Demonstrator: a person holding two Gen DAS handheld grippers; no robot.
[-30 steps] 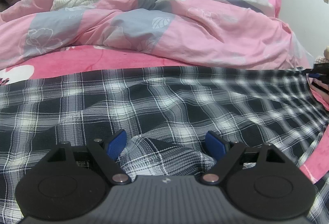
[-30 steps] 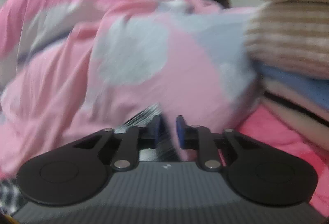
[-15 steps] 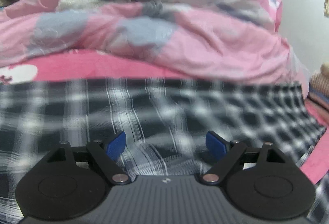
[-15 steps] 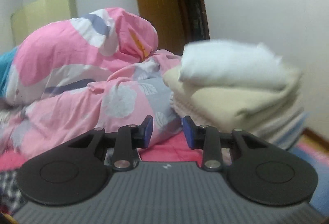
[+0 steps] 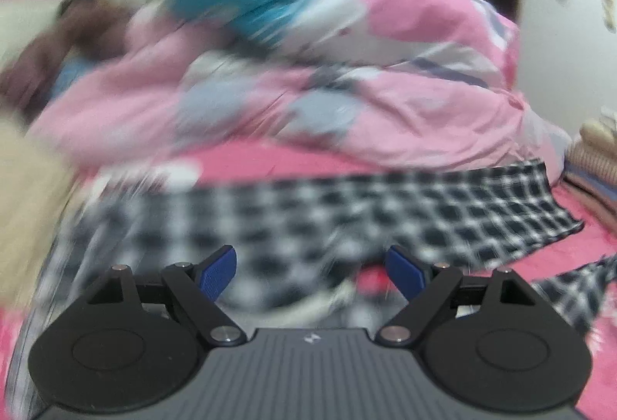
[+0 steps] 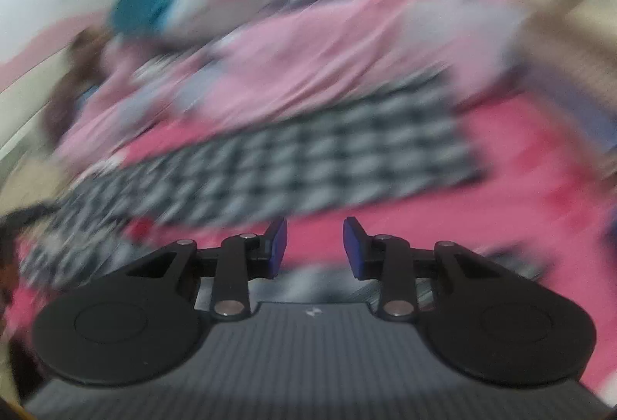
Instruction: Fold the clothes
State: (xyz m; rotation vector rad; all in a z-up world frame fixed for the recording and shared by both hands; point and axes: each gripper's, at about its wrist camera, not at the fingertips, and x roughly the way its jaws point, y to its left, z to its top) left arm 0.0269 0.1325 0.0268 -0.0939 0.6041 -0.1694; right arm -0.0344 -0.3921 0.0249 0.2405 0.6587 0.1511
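Both views are heavily blurred. The black-and-white plaid garment (image 5: 347, 212) lies spread across the pink bed sheet (image 5: 270, 162), near the cameras, with the heaped pink quilt (image 5: 385, 104) beyond it on the far side and a stack of folded laundry (image 5: 594, 150) at the far right edge. The left gripper (image 5: 310, 267) stands wide apart above the near part of the plaid cloth, nothing between its fingers. The right gripper (image 6: 315, 246) is partly parted; its jaws have just been opening, and only bare sheet shows between them, so it is released as well. Neither tool holds the garment. Judgement: one fold appears laid down and both hands are between grasps, repositioning for the next fold. The next move calls for each gripper to find a fresh edge or corner of the plaid cloth, the loose flap at the near right (image 5: 570, 289) being a likely candidate, and to close on a single layer without dragging the sheet. Blur prevents confirming how many folds are made.
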